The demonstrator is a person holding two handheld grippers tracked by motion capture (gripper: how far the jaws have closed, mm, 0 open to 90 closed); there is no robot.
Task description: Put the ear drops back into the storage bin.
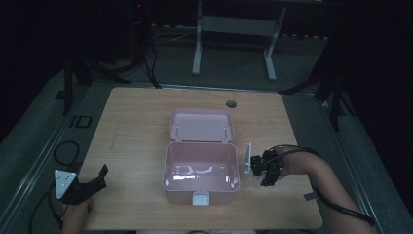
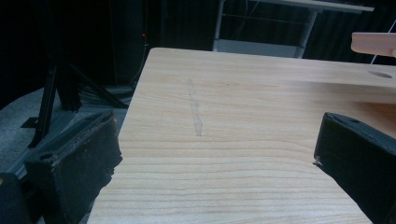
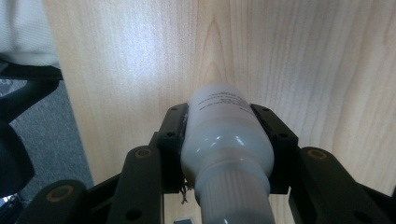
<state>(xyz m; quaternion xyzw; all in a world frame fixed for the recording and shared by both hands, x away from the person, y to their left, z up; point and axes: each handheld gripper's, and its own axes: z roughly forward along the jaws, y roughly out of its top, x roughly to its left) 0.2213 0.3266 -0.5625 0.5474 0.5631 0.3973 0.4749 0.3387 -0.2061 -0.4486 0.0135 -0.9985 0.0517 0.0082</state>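
Bottle (image 3: 227,154) clamped in right claw (image 1: 267,170) beside the pink box (image 1: 200,170)'s right wall; left claw (image 1: 95,183) gapes empty near table edge.

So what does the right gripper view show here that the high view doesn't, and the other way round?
Right gripper view alone: the white bottle up close, clamped between the right gripper jaws, with small print on its body and a ribbed cap toward the camera, wood below it. High view alone: the open pink box mid-table with its lid laid back, the left gripper at the near left corner, and the round hole near the far edge. Shared: the wooden table and the right gripper beside the box.
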